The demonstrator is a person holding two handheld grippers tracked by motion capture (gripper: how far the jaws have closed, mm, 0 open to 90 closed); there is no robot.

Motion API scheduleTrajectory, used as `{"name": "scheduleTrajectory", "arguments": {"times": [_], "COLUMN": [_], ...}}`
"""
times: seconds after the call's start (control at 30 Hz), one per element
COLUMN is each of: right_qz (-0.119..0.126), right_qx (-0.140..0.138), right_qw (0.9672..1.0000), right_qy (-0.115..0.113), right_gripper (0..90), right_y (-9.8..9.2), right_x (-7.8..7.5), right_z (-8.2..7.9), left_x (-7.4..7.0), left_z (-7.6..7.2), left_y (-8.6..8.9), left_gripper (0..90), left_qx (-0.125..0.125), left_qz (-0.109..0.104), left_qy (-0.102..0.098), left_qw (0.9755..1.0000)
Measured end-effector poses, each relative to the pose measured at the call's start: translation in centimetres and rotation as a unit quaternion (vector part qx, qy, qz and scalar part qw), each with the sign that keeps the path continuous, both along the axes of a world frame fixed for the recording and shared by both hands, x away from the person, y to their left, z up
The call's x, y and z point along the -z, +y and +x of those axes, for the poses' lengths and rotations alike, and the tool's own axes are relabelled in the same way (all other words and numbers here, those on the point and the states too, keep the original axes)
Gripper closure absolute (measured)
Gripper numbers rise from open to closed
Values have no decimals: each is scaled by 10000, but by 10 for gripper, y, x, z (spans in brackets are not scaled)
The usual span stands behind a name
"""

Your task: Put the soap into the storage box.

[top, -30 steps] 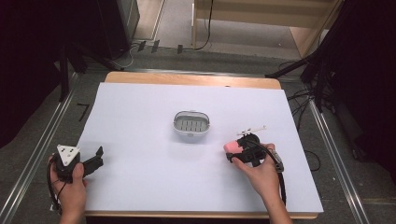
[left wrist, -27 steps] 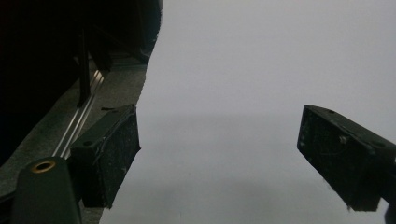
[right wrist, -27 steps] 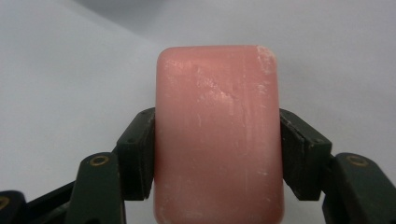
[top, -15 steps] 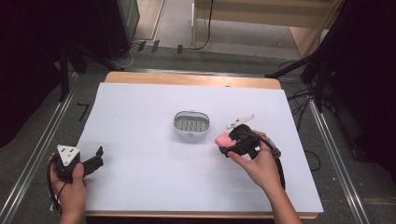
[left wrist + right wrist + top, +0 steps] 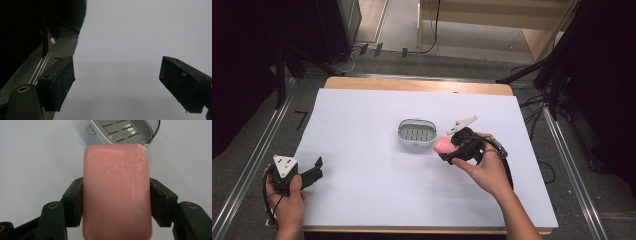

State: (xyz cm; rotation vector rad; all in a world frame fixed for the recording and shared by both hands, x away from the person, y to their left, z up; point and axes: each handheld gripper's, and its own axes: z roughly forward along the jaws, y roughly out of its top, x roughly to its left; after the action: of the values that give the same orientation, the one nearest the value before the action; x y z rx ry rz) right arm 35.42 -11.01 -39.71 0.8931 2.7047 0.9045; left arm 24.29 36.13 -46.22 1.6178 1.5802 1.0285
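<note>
Just right of the soap dish point(image 5: 416, 134), right tongs point(image 5: 447, 148) clamped across pink soap bar point(image 5: 117, 192), long axis pointing dishward; left tongs point(image 5: 315, 169) apart, well away on worktop point(image 5: 362, 200).

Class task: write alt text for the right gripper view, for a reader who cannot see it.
A pink bar of soap is clamped between the right gripper's two black jaws, above a white table. Just beyond the bar sits a grey slotted soap dish.
</note>
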Motion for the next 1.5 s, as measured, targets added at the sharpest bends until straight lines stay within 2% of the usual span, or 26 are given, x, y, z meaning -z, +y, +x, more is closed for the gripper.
{"name": "scheduleTrajectory", "arguments": {"times": [0.03,0.2,0.37,0.5,0.63,0.97,1.1,1.23,1.37,1.43,1.5], "right_qz": [-24,-64,-43,-43,125,90,103,124,44,7,-7], "right_qx": [-127,-387,-659,-744,-829,-1215,-1404,-1431,-1538,-1604,-1661], "right_qw": [9999,9992,9977,9969,9963,9916,9890,9887,9871,9855,9845], "right_qy": [-36,-2,-171,-236,-187,-431,-457,-418,-447,-554,-559], "right_gripper": [385,385,385,385,385,386,385,385,385,385,385], "right_y": [4,11,16,18,20,32,38,43,50,55,59], "right_x": [0,-1,-4,-8,-13,-24,-24,-22,-19,-19,-19], "right_z": [1,5,8,12,18,32,40,48,55,57,59], "left_x": [0,0,0,0,0,0,0,0,0,0,0], "left_z": [0,0,0,0,0,0,0,0,0,0,0], "left_y": [0,0,0,0,0,0,0,0,0,0,0], "left_gripper": [137,137,137,137,137,137,137,137,137,137,137], "left_qx": [-5,-5,-2,-5,-6,-23,-9,-4,3,1,3], "left_qz": [-4,-3,-7,-5,-5,9,-4,-4,-8,-6,-6], "left_qy": [0,2,-5,3,1,11,8,6,5,7,8], "left_qw": [10000,10000,10000,10000,10000,10000,10000,10000,10000,10000,10000]}}
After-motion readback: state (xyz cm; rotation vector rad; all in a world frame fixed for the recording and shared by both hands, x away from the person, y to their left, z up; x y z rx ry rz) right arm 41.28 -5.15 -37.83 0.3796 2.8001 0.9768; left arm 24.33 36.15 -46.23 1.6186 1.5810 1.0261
